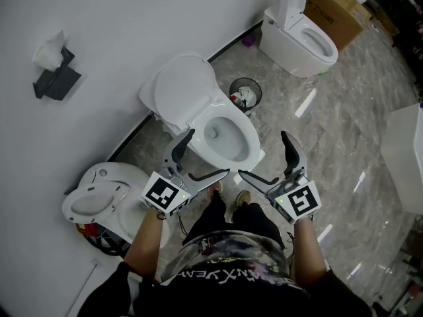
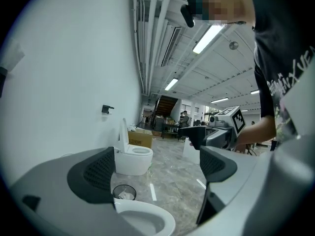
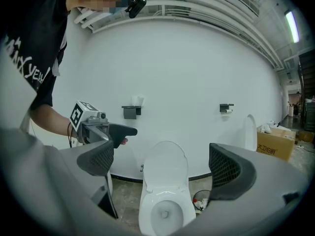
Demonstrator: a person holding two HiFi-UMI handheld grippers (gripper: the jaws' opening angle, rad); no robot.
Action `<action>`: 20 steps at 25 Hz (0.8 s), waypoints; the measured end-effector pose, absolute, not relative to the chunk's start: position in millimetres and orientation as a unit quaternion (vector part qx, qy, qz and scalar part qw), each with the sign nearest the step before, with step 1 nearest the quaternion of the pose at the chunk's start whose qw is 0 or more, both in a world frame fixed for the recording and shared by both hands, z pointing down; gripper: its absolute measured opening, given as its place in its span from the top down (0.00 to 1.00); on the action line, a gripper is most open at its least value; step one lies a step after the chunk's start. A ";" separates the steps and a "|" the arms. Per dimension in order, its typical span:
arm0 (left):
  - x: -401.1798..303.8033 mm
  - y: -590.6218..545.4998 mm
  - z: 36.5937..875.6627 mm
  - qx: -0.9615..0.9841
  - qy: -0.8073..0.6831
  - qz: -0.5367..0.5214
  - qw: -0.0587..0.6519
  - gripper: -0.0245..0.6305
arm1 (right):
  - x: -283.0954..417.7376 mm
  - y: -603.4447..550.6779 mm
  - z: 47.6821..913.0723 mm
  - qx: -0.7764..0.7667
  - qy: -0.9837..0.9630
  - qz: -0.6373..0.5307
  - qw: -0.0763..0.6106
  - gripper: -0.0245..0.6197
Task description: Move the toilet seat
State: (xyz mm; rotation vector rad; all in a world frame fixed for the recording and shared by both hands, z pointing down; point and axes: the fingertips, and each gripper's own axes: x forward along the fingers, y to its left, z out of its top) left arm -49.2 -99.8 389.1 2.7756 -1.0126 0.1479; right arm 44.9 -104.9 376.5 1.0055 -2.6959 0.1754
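Observation:
A white toilet stands against the wall, its lid raised and the bowl open. I cannot tell whether the seat ring is up with the lid. In the head view my left gripper hangs open just in front of the bowl's near left rim, holding nothing. My right gripper is open at the bowl's near right, also holding nothing. The right gripper view looks straight at the lid and bowl between the right gripper's jaws. The left gripper view shows only the bowl's rim low down.
A black wastebin sits right of the toilet. A second toilet and a cardboard box are farther right. Another white fixture stands at the left. A tissue holder hangs on the wall. A white cabinet is at the right edge.

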 end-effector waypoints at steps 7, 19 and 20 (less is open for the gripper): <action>-34.6 -111.0 390.9 0.927 -0.358 0.059 0.094 0.16 | 61.0 -121.4 380.2 0.334 -0.934 0.059 0.111 0.05; 3.4 -133.1 423.8 0.900 -0.410 0.058 0.138 0.16 | 97.9 -152.0 420.0 0.281 -0.947 0.090 0.127 0.05; 6.2 -134.1 429.4 0.898 -0.413 0.060 0.141 0.16 | 100.5 -154.3 426.4 0.278 -0.947 0.094 0.131 0.05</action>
